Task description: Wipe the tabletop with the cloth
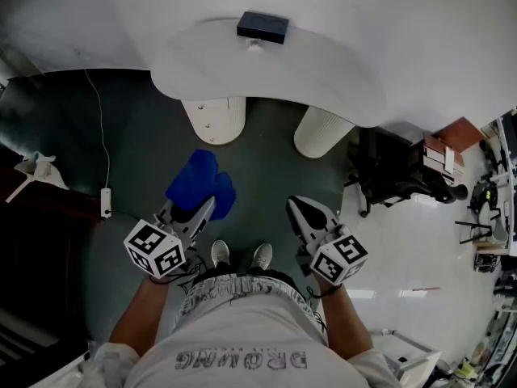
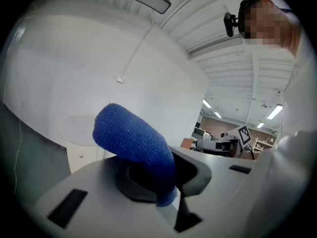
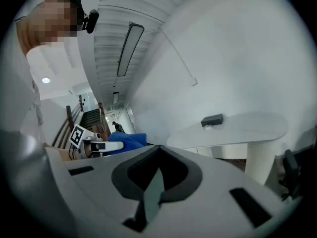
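The blue cloth (image 1: 200, 184) hangs over the grey floor, short of the white table (image 1: 323, 63). My left gripper (image 1: 206, 208) is shut on the cloth. In the left gripper view the cloth (image 2: 133, 138) sticks up in a thick fold out of the closed jaws of the left gripper (image 2: 158, 182). My right gripper (image 1: 300, 208) is level with it on the right, shut with nothing in it. In the right gripper view the right gripper (image 3: 156, 182) has its jaws together, and the table (image 3: 247, 125) and the cloth (image 3: 126, 140) show beyond.
A dark flat box (image 1: 262, 27) lies on the table's far side. Two white ribbed pedestals (image 1: 214, 120) (image 1: 321, 132) carry the top. A black chair (image 1: 396, 172) and stacked boxes (image 1: 440, 156) stand to the right. A white cable and plug strip (image 1: 105, 202) lie on the floor at left.
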`<state>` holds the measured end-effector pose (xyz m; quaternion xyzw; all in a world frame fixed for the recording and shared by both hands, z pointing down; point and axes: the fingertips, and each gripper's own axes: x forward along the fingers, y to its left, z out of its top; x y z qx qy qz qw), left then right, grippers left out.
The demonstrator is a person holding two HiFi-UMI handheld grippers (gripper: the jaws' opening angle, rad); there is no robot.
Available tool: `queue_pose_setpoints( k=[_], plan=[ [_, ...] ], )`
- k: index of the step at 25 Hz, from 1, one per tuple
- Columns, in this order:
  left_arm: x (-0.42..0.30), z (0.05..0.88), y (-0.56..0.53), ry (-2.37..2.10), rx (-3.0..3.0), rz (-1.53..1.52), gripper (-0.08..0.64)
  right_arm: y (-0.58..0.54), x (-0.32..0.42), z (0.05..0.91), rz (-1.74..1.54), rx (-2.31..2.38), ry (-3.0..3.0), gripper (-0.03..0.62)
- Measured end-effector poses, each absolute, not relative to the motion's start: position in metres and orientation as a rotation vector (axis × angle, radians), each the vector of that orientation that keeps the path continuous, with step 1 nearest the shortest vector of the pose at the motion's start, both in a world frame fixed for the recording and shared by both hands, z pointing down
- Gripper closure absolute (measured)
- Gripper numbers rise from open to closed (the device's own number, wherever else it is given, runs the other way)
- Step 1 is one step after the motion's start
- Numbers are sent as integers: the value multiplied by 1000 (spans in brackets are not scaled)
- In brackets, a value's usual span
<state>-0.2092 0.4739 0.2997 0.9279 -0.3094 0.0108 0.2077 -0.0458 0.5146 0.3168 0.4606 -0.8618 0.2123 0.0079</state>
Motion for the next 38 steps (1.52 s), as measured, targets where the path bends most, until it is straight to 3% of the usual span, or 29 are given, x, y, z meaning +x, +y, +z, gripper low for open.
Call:
queue_pose_setpoints(
  k=[18, 38],
  plan=[
    [-188, 304, 484, -886, 2577, 58, 492, 515, -27, 317, 637, 1454, -2678, 584],
    [-136, 302, 474, -1008, 2555, 81, 492, 503, 45, 337, 706, 1404, -2715, 584]
  ],
)
